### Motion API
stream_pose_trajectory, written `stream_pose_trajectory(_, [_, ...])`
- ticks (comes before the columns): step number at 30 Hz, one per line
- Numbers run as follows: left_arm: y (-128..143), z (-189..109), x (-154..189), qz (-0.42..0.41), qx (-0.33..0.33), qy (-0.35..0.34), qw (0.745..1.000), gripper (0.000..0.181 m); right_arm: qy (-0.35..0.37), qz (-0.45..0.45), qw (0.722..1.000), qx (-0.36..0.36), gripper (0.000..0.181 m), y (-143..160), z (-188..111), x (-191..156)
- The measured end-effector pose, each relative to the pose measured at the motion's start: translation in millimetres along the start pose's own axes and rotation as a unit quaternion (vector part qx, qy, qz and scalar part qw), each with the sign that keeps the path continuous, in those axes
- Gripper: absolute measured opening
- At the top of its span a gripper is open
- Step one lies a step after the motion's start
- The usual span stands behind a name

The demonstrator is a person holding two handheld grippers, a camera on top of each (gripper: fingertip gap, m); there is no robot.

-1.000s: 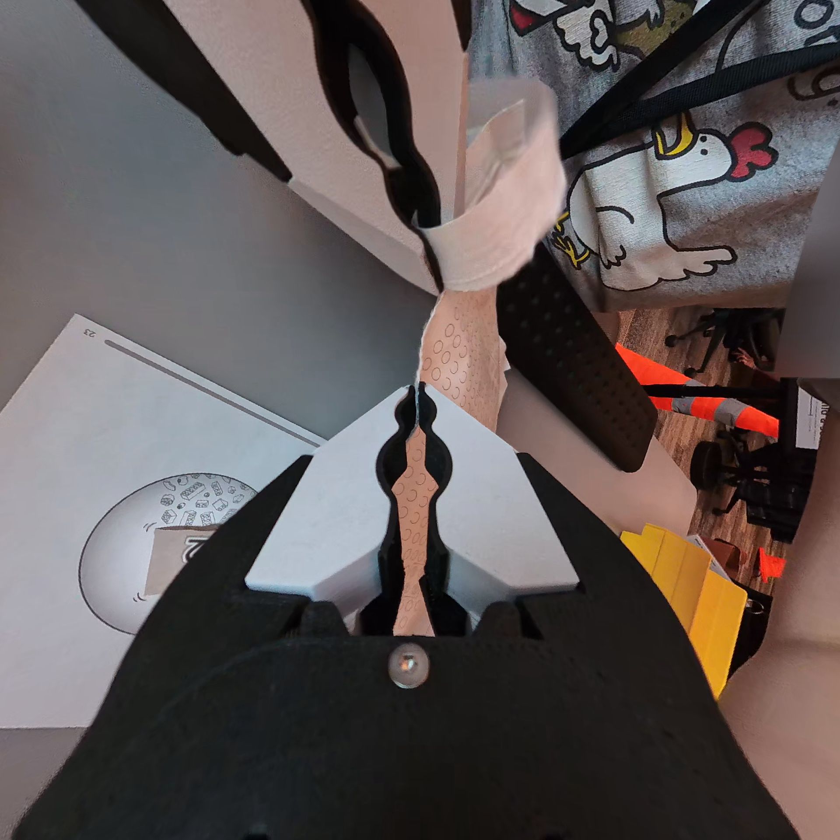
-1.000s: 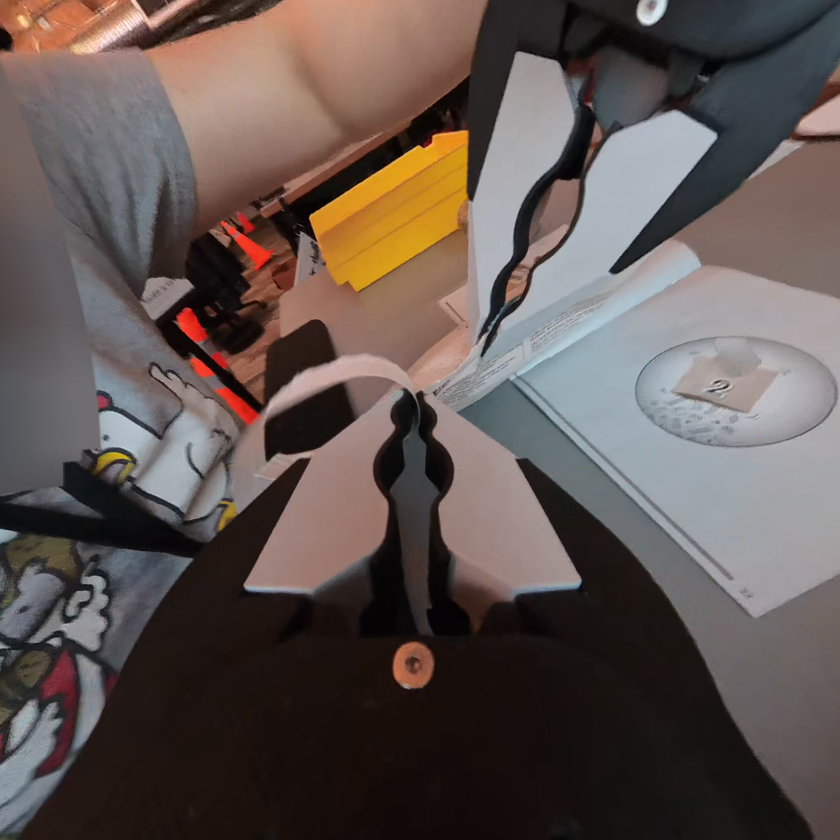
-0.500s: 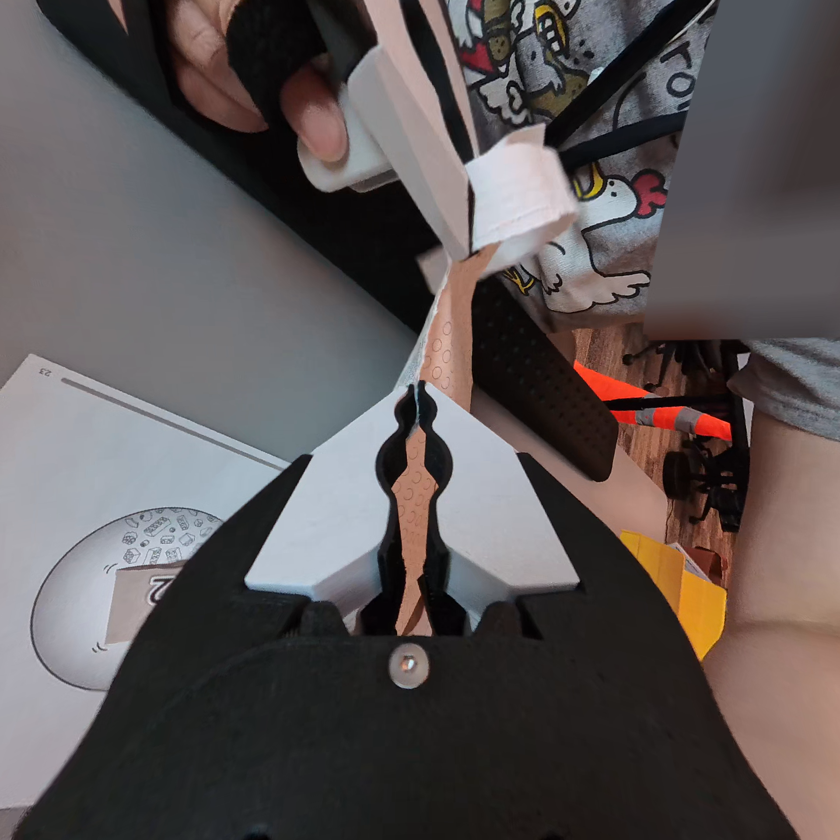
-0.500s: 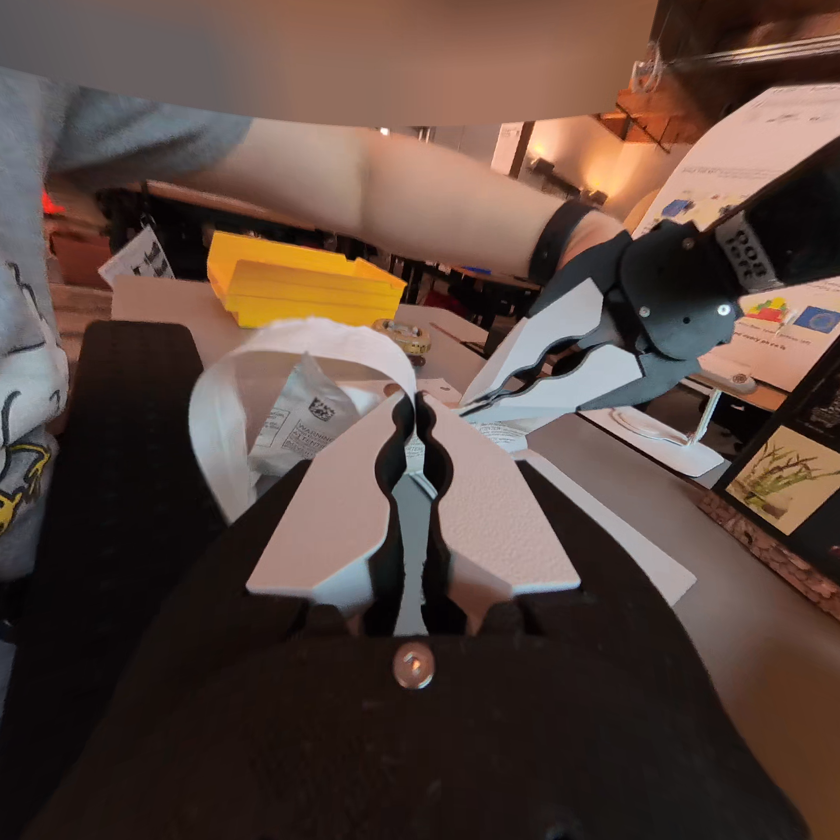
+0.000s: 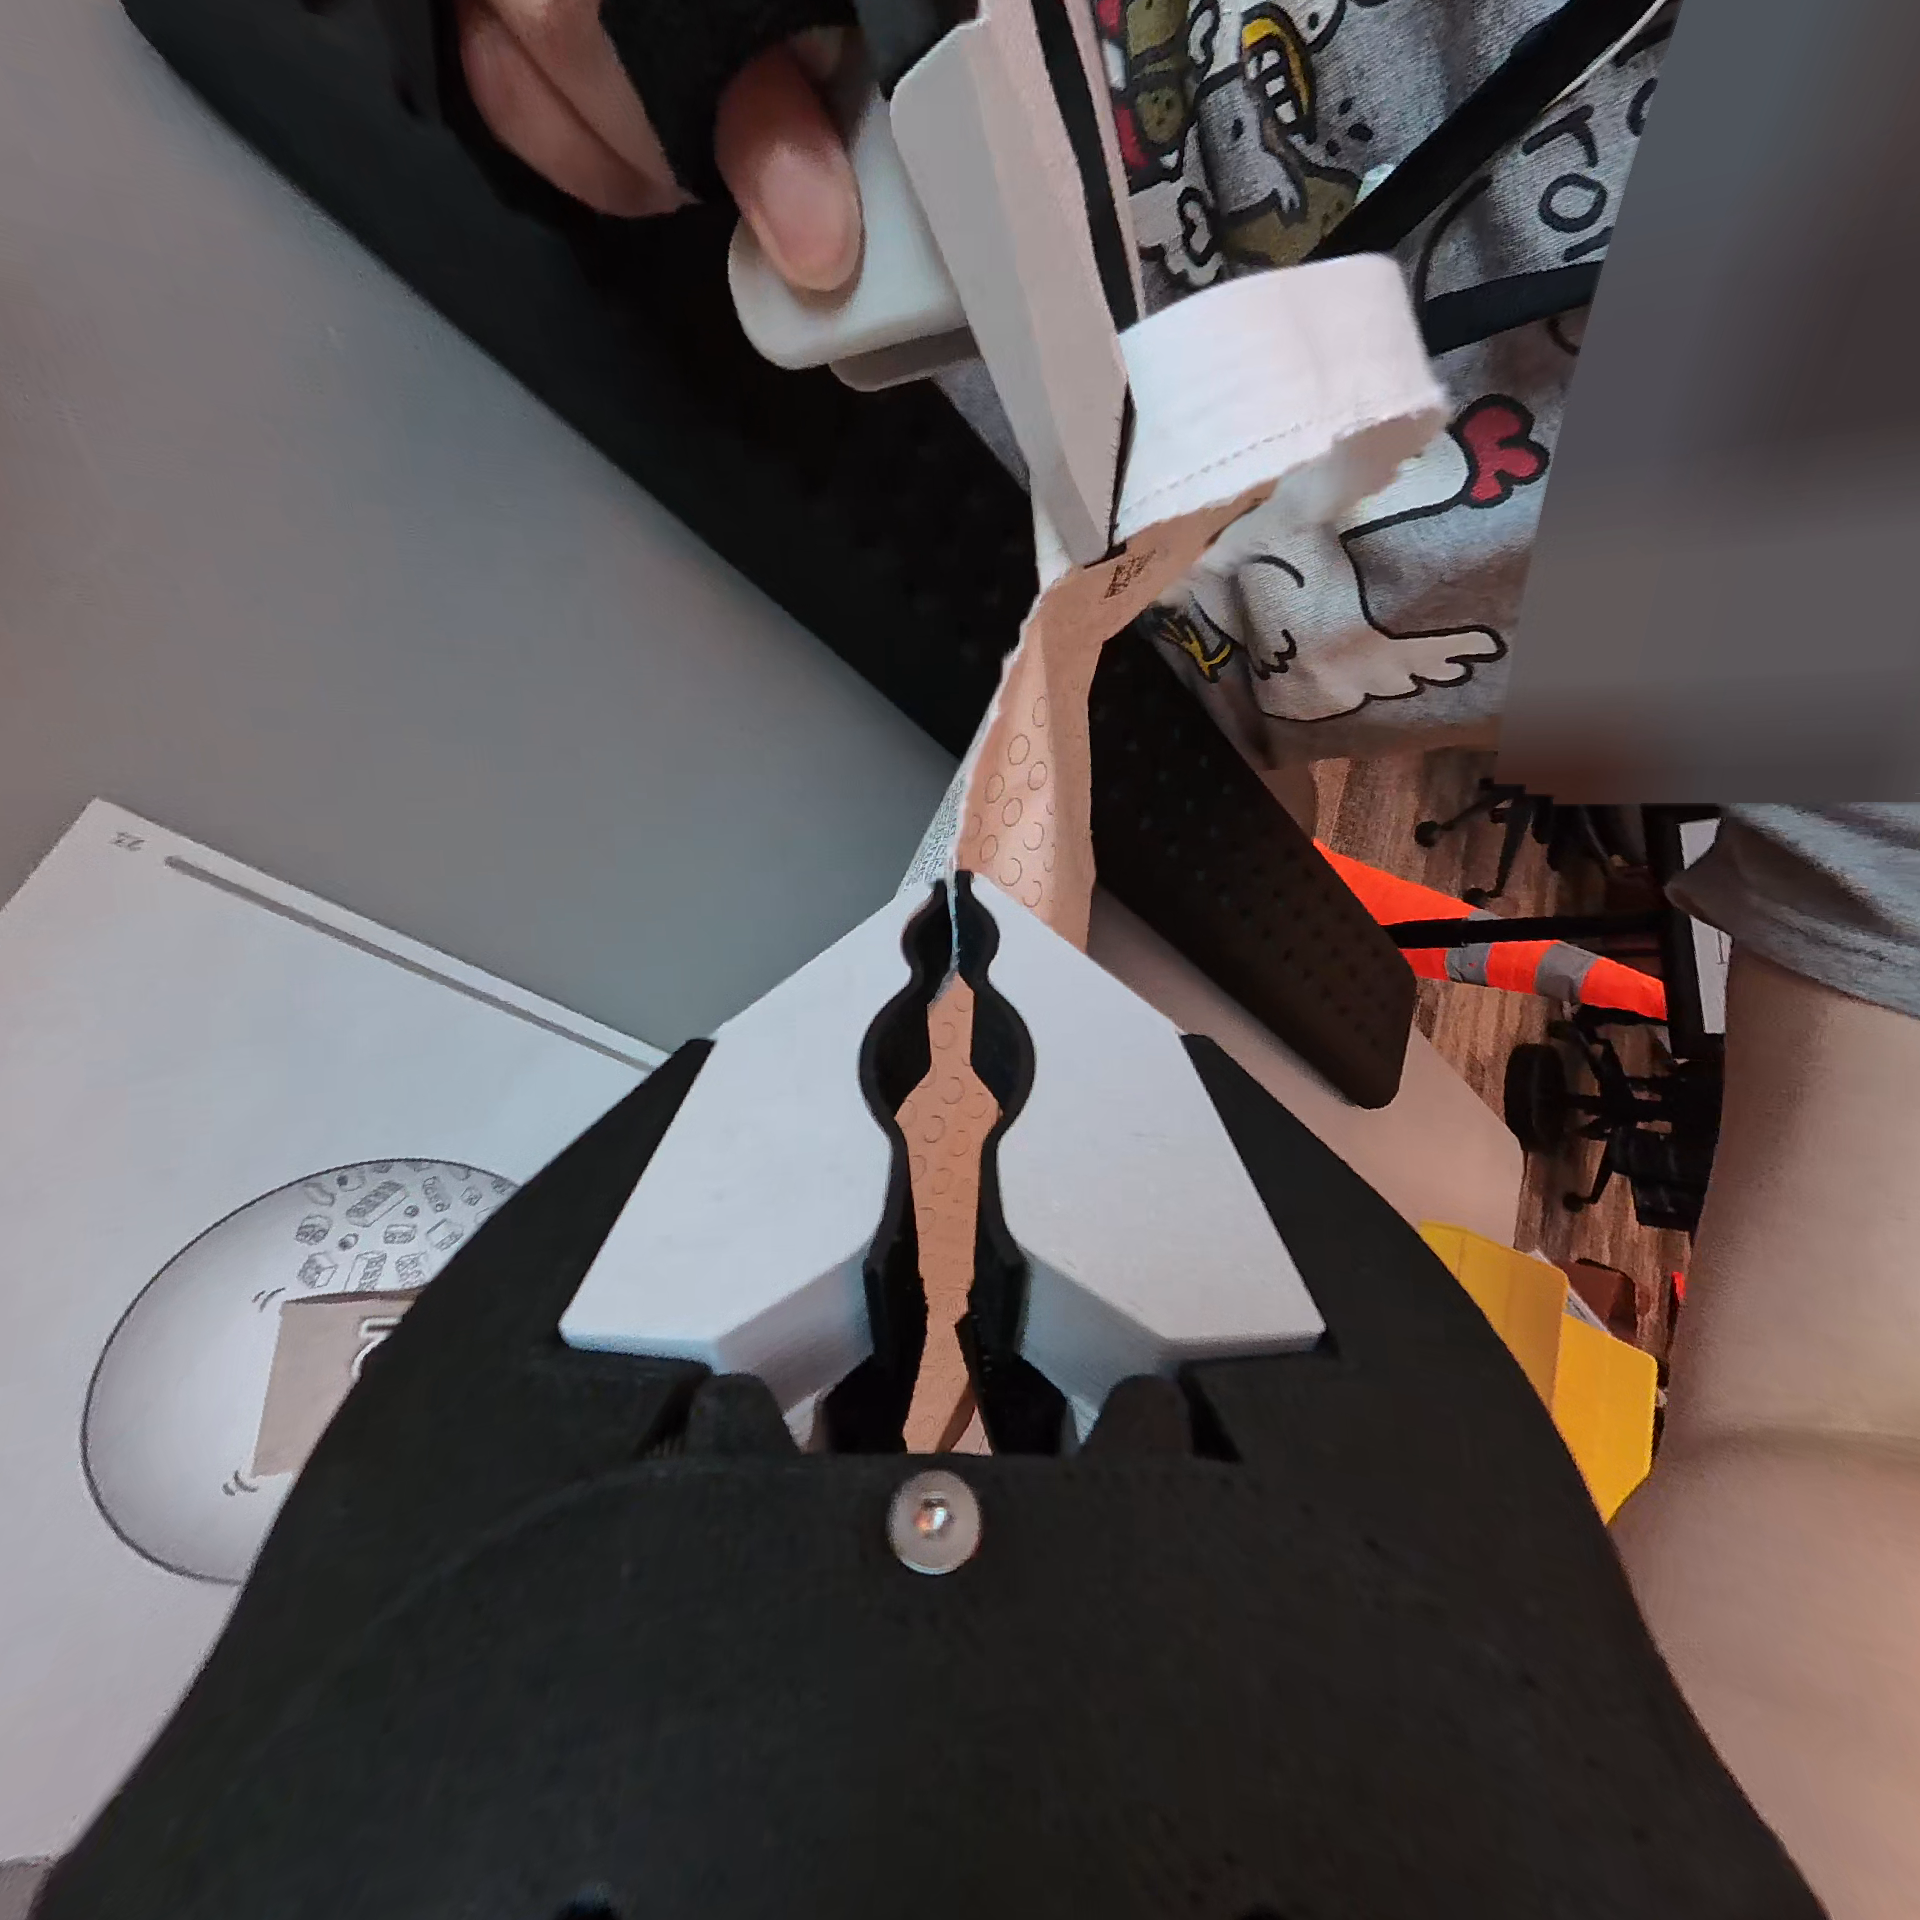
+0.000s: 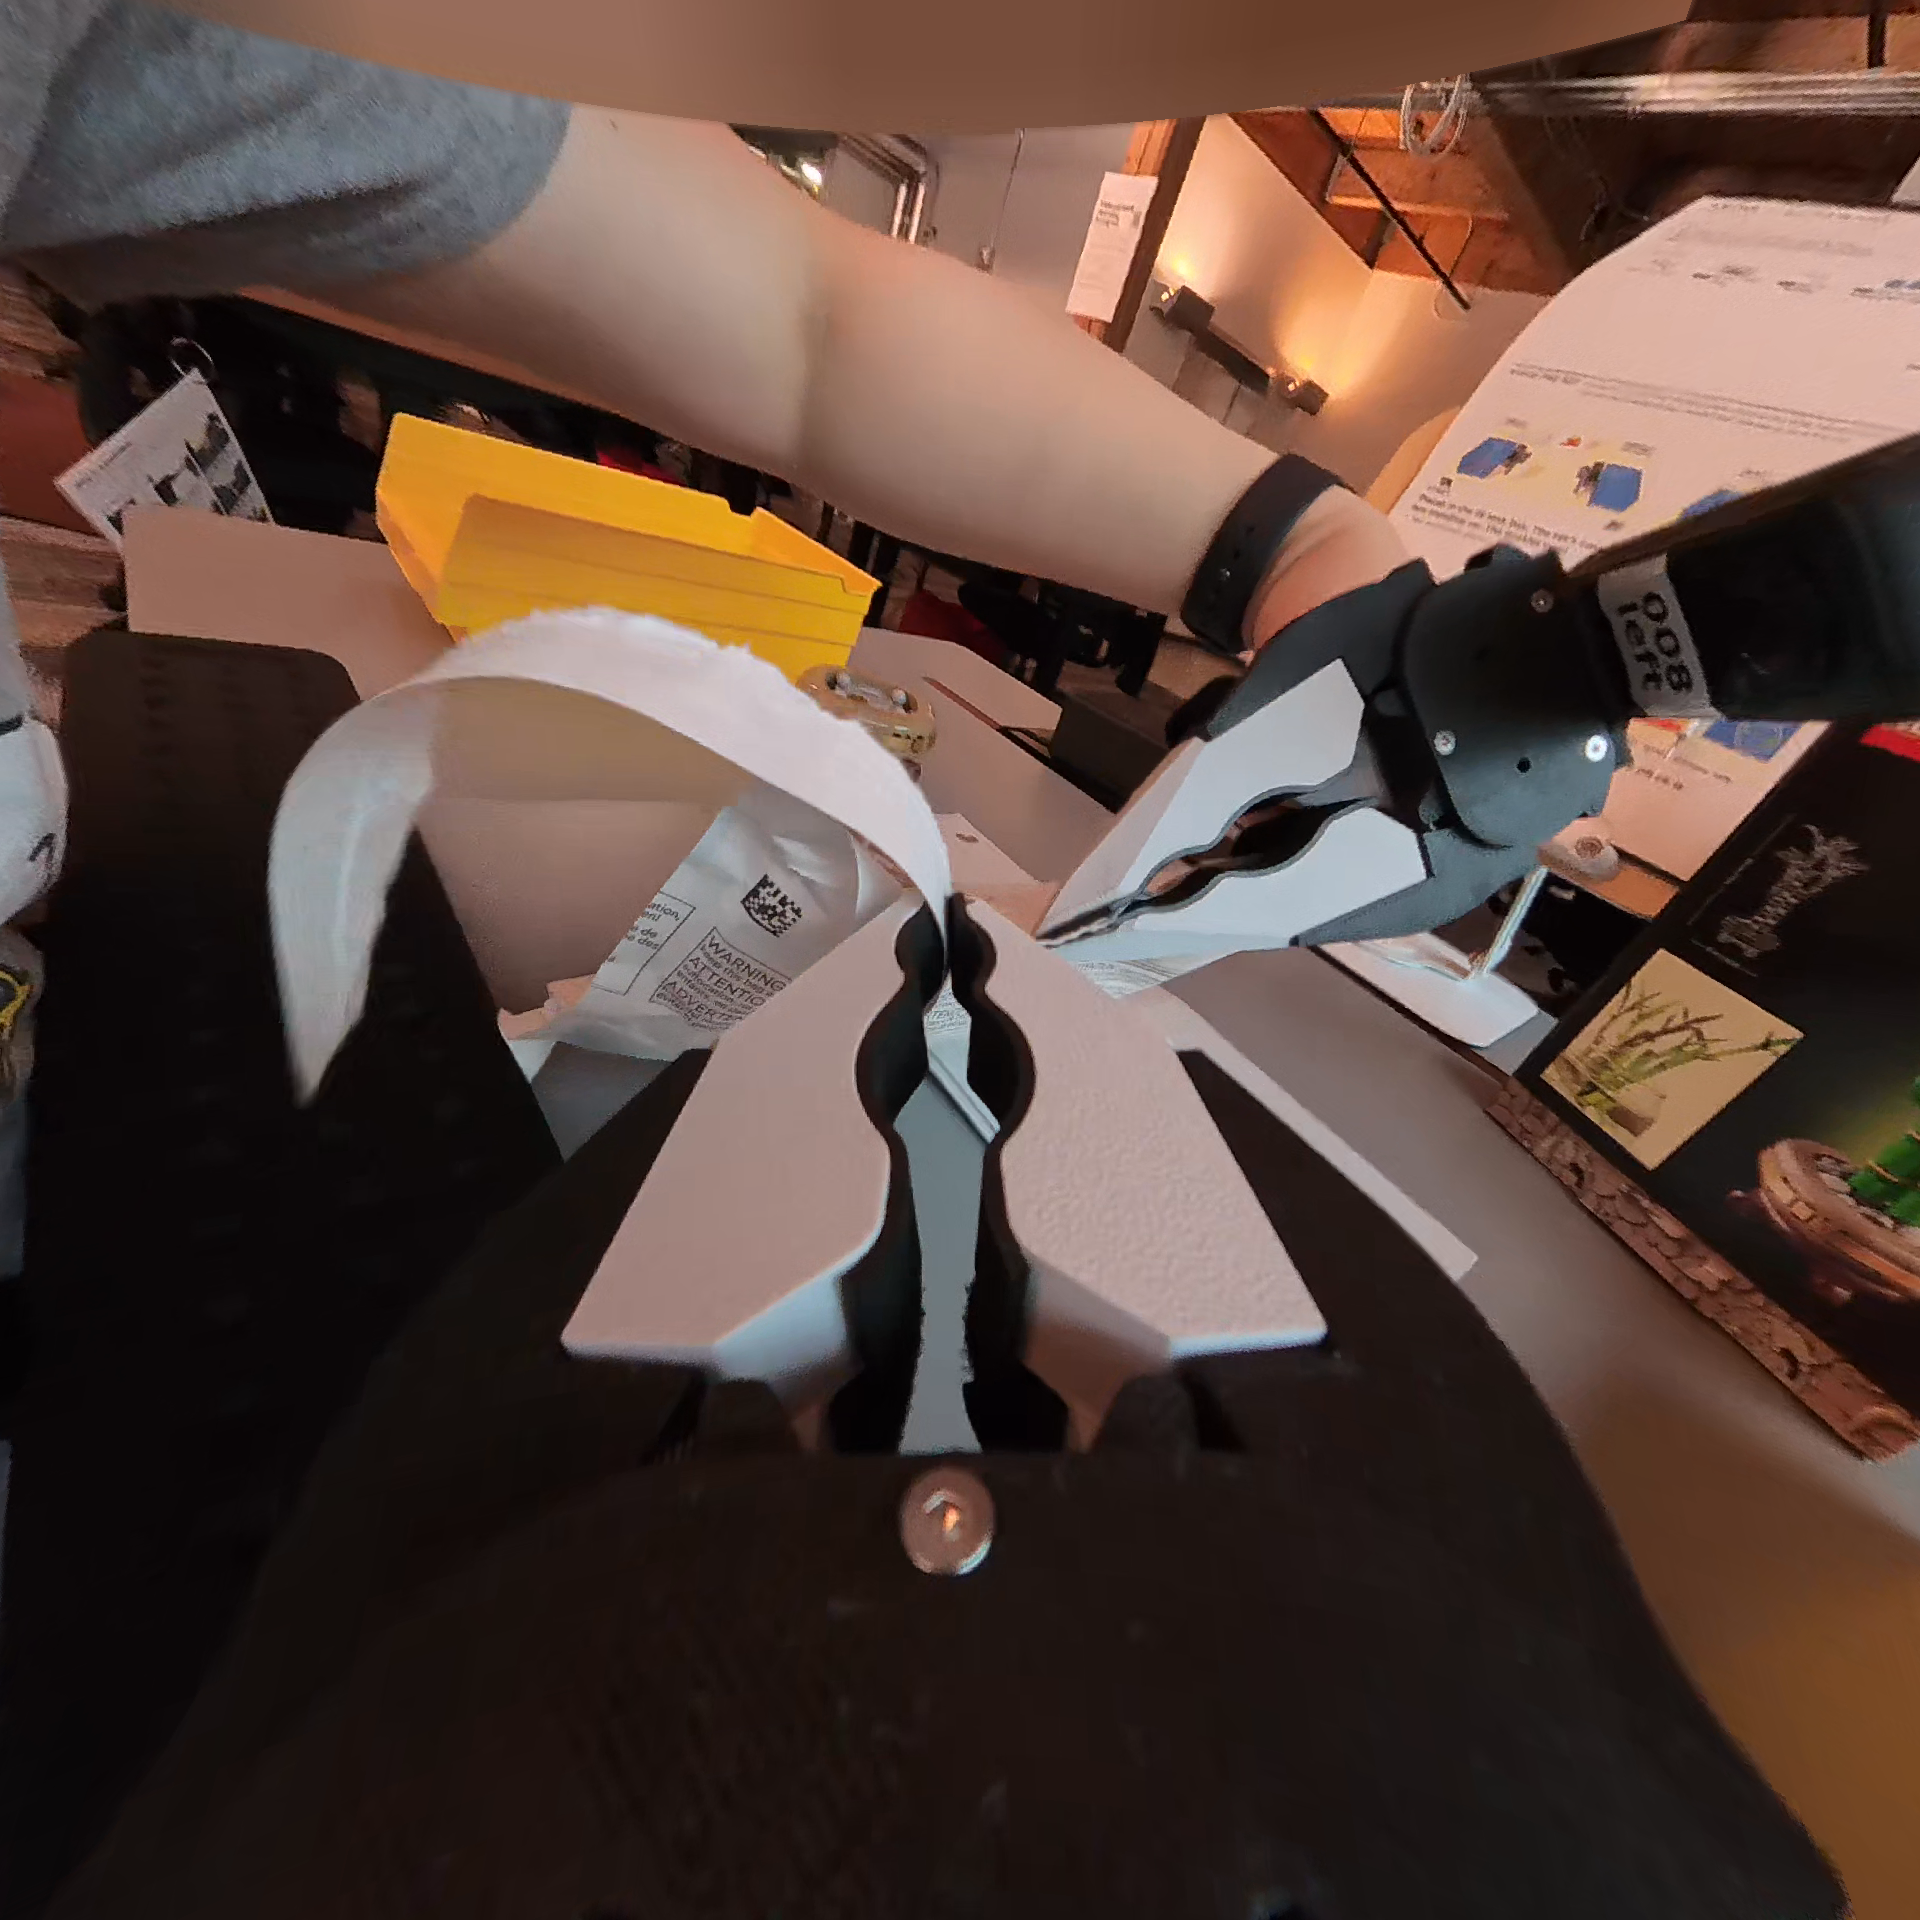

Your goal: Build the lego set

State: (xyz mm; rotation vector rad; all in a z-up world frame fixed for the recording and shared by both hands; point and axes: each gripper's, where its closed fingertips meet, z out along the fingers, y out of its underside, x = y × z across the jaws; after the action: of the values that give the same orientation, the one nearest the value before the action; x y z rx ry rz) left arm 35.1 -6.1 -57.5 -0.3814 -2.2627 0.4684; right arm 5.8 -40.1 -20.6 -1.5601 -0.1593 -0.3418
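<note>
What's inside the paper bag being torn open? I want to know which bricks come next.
Nothing inside shows. The left gripper pinches the paper bag and the right gripper holds its torn white strip, but the paper covers whatever it holds.

workshop: yellow bins (image 6: 623,561), traffic cone (image 5: 1507,951), poster (image 6: 1683,343).

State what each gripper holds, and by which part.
Left gripper pinches the paper bag at its edge; right gripper pinches its torn white strip by one end.

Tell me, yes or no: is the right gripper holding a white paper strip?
Yes. The right gripper is shut on the end of the white paper strip, which curls up and leftward from its fingertips.
</note>
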Motion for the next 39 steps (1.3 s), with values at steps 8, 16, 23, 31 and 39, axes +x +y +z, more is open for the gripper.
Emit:
stream_pose_trajectory(8, [9.8, 7.1, -12.2, -0.021, -0.057, -0.032, 0.998, 0.0, -0.051, 0.256, 0.963, -0.062, 0.03, 19.6, -1.2, 20.6])
stream_pose_trajectory(16, [8.6, 10.9, -10.3, -0.018, -0.068, -0.025, 0.997, 0.0, -0.12, 0.352, 0.915, -0.158, 0.029, 45.7, -2.6, 4.1])
stream_pose_trajectory(23, [9.8, 11.5, -9.1, -0.02, -0.071, -0.021, 0.997, 0.0, -0.175, 0.4, 0.892, -0.115, 0.0, 38.2, -1.2, -1.4])
stream_pose_trajectory(31, [11.0, 10.8, -7.2, -0.017, -0.077, -0.019, 0.997, 0.0, -0.217, 0.458, 0.852, -0.128, 0.006, 37.0, 4.6, -10.4])
stream_pose_trajectory(39, [15.0, 12.3, -5.8, -0.023, -0.078, -0.015, 0.997, 0.0, -0.212, 0.433, 0.869, -0.116, 0.001, 38.6, 7.0, -9.0])
